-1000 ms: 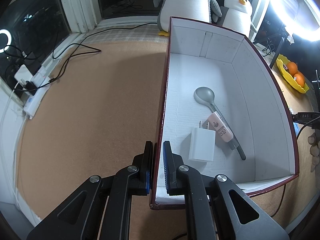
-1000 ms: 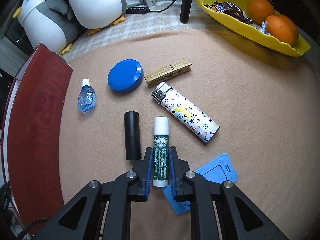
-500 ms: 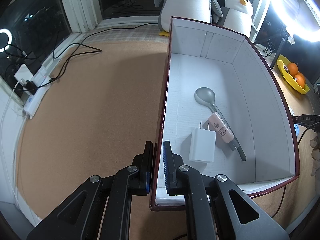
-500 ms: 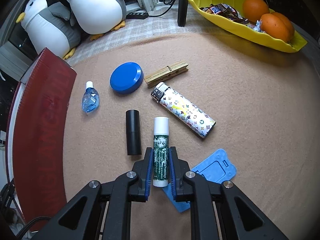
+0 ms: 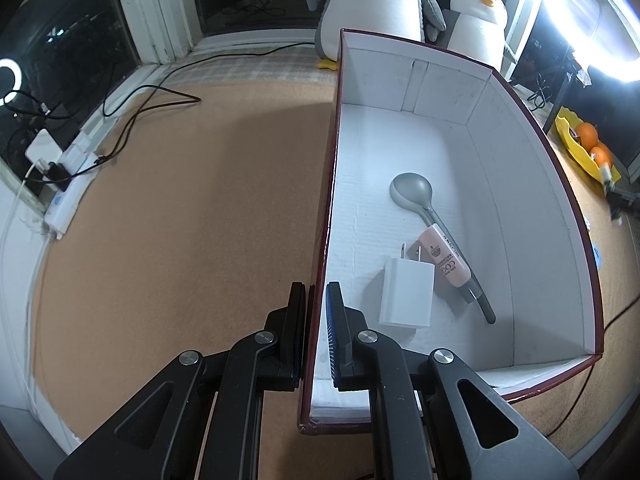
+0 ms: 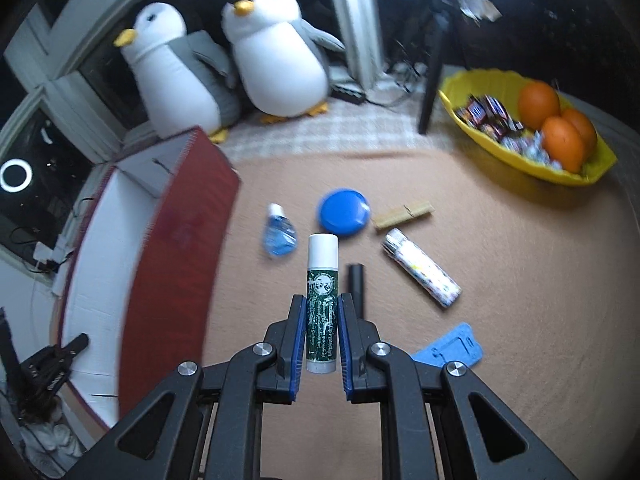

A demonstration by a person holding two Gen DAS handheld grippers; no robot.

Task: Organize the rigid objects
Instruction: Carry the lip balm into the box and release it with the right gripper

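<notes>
My right gripper (image 6: 319, 316) is shut on a green lip balm tube (image 6: 320, 300) with a white cap, held up in the air above the tan mat. Below it lie a black cylinder (image 6: 357, 286), a patterned lighter (image 6: 420, 272), a blue round lid (image 6: 344, 218), a blue dropper bottle (image 6: 278, 236), a wooden clothespin (image 6: 402, 216) and a blue flat piece (image 6: 450, 350). My left gripper (image 5: 316, 320) is shut on the left wall of the red box (image 5: 326, 208). Inside the box lie a grey spoon (image 5: 424, 204), a white charger (image 5: 406, 298) and a pink tube (image 5: 444, 258).
Two plush penguins (image 6: 276, 56) stand behind the box. A yellow bowl (image 6: 532, 160) with oranges and sweets sits at the far right. Cables (image 5: 152, 96) and a power strip (image 5: 66, 204) run along the left edge by the window.
My right gripper has lifted the lip balm off the mat and swung toward the box, so the mat objects look smaller and the penguins come into view. The left gripper has stayed still.
</notes>
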